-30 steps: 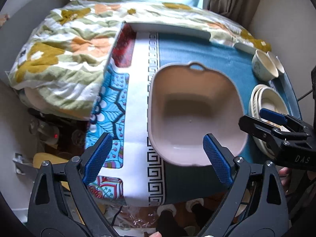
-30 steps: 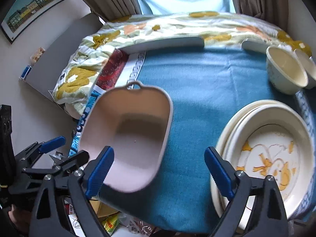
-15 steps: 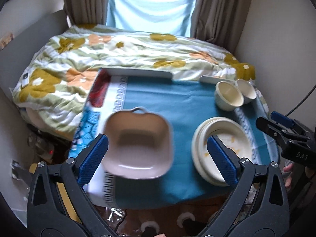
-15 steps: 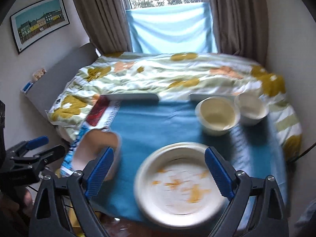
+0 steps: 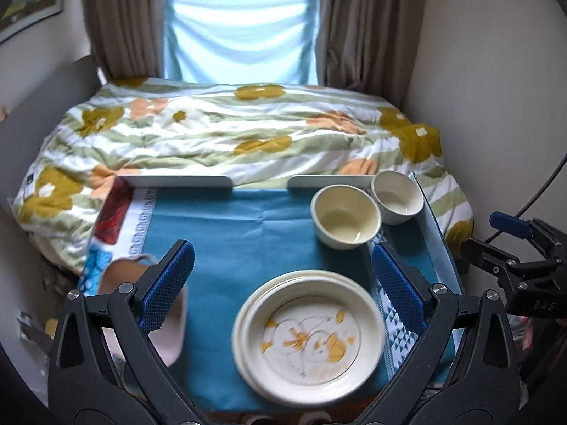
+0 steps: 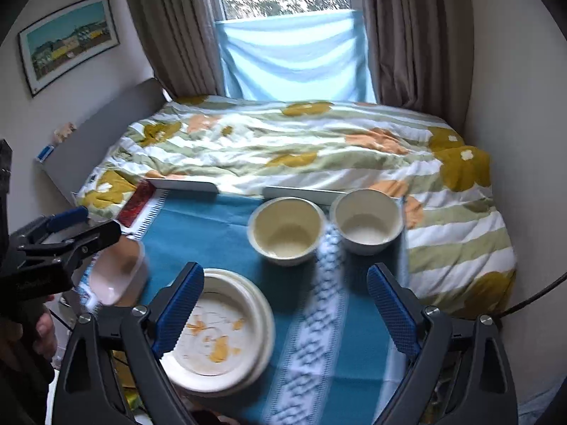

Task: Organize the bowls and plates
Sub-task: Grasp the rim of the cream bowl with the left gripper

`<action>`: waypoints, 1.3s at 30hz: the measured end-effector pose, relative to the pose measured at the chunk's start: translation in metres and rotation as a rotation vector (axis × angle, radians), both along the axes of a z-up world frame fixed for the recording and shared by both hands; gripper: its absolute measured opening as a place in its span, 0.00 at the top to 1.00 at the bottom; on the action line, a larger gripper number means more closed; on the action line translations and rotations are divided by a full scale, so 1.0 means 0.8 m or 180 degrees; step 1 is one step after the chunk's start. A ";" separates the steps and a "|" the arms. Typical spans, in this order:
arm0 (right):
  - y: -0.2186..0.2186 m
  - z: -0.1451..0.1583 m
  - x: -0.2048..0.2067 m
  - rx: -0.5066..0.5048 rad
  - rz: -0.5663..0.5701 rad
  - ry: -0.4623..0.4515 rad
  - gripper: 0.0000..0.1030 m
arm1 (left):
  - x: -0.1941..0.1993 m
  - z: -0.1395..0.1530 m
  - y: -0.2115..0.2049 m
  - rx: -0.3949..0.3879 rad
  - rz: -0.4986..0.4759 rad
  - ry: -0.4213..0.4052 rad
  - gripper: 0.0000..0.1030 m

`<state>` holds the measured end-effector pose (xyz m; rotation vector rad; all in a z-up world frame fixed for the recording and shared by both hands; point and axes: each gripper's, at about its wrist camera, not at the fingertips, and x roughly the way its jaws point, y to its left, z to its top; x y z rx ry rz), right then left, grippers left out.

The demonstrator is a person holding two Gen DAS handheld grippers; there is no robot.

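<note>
Cream crockery: 2 bowls (image 5: 345,220), 1 plate stack (image 5: 308,336), 1 pink basin (image 5: 166,336).

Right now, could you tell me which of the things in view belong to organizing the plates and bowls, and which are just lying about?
Part of the job:
- stack of plates
- cream bowl
- white bowl
- pink tub
- left gripper and right gripper, both open and empty

Just lying about:
- floral duvet
- blue cloth
- framed picture
- curtains
</note>
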<state>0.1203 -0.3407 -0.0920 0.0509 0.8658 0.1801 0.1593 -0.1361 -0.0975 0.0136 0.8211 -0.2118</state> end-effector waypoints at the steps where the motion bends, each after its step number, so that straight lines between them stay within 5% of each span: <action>1: -0.006 -0.004 0.003 0.0005 -0.0009 0.0041 0.11 | 0.010 -0.003 -0.009 -0.0010 -0.0049 0.0039 0.03; 6: -0.022 -0.036 0.041 -0.0112 -0.0055 0.0260 0.11 | 0.064 -0.033 -0.038 -0.0097 -0.0208 0.0257 0.03; 13: -0.052 -0.105 0.108 0.0537 -0.0408 0.0813 0.11 | 0.150 -0.106 -0.050 -0.0192 -0.0385 0.0727 0.04; 15: -0.055 -0.127 0.127 0.0693 -0.0492 0.0942 0.19 | 0.171 -0.129 -0.056 -0.0186 -0.0423 0.0859 0.10; 17: -0.054 -0.141 0.140 0.0772 -0.0523 0.1024 0.38 | 0.184 -0.148 -0.059 -0.0191 -0.0467 0.0992 0.29; 21: -0.043 -0.160 0.160 0.0884 -0.0566 0.1114 0.46 | 0.206 -0.178 -0.064 -0.0223 -0.0548 0.1195 0.41; 23: -0.040 -0.169 0.168 0.0928 -0.0600 0.1167 0.53 | 0.214 -0.190 -0.068 -0.0250 -0.0606 0.1283 0.56; 30: -0.035 -0.191 0.182 0.0912 -0.0646 0.1297 0.68 | 0.230 -0.210 -0.076 -0.0292 -0.0693 0.1395 0.66; 34: -0.032 -0.199 0.188 0.0900 -0.0635 0.1327 0.82 | 0.242 -0.216 -0.080 -0.0324 -0.0727 0.1419 0.84; 39: -0.026 -0.197 0.190 0.0760 -0.0589 0.1299 0.82 | 0.246 -0.217 -0.087 -0.0308 -0.0707 0.1390 0.90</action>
